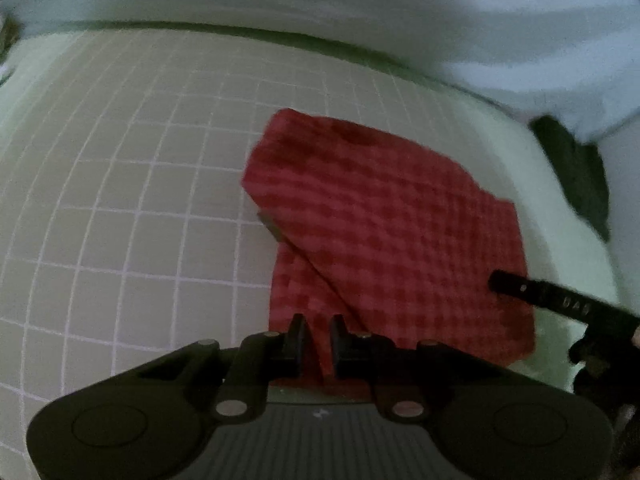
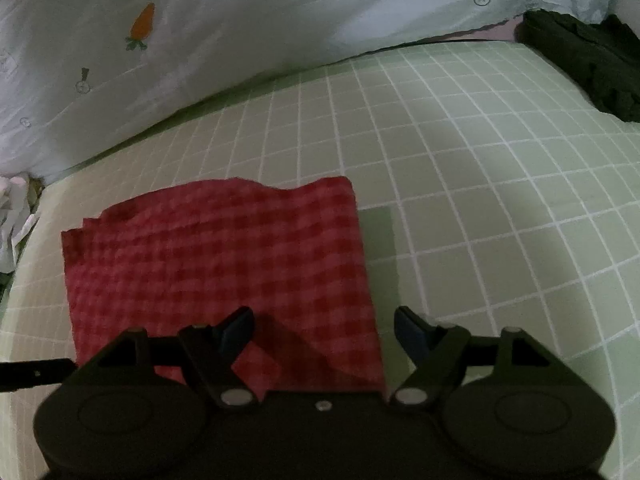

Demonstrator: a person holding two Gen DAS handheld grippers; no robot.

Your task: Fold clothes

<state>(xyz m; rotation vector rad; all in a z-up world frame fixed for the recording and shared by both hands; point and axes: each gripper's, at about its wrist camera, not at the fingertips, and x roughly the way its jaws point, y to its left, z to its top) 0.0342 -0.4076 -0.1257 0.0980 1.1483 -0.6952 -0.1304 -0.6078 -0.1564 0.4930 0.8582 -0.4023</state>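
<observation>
Red checked cloth [image 2: 220,272]: soft, light, limp, lying folded on the bed [image 2: 480,200]. You take corners. Left tool [image 1: 319,334] nipped on its near edge; right tool [image 2: 324,330] apart.

A pale green bed sheet with a white grid pattern [image 2: 480,168] spreads ahead of the right hand-held gripper and to both sides. Beyond it, at the far edge, lies a light blue quilt printed with an orange carrot [image 2: 240,20]. A dark, crumpled cloth [image 2: 588,60] sits far ahead to the right, touching the quilt's edge. Far left, white crumpled fabric [image 2: 12,216] lies beside the sheet
</observation>
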